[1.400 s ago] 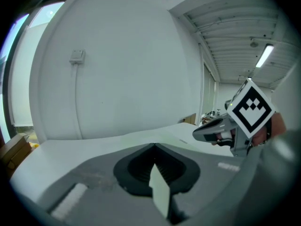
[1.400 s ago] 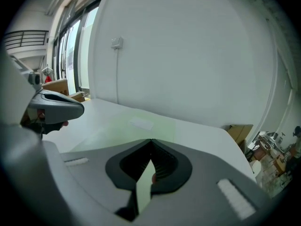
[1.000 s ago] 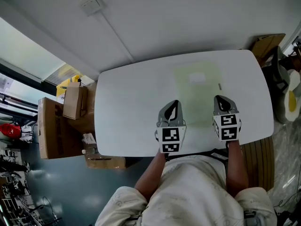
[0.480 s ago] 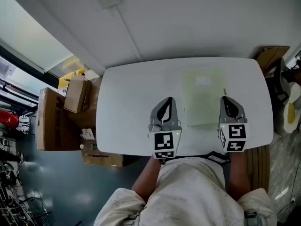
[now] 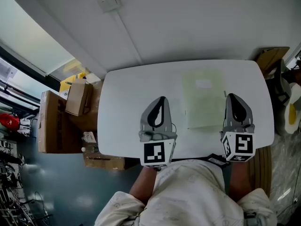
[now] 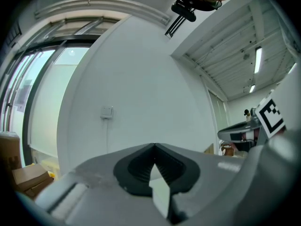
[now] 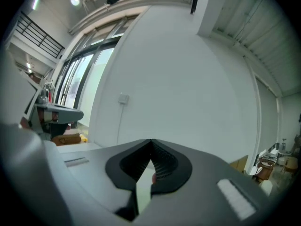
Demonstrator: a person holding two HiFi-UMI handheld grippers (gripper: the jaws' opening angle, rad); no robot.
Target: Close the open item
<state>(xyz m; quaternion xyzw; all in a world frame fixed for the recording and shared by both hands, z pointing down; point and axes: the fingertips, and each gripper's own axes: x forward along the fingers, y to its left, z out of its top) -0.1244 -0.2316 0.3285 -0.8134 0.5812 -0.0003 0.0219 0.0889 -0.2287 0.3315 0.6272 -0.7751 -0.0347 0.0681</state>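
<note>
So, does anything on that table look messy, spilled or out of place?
Nothing stands out. The pale green flat item lies flat on the white table, roughly square to its edges, with nothing spilled. The only clutter is the cardboard boxes on the floor beside the table.

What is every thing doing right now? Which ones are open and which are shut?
Left gripper: fingers shut, nothing between them, held up off the table.
Right gripper: fingers shut, nothing between them, also held up.
Green folder: lying flat on the table between the two grippers, touched by neither; I cannot tell if it is open or closed.
</note>
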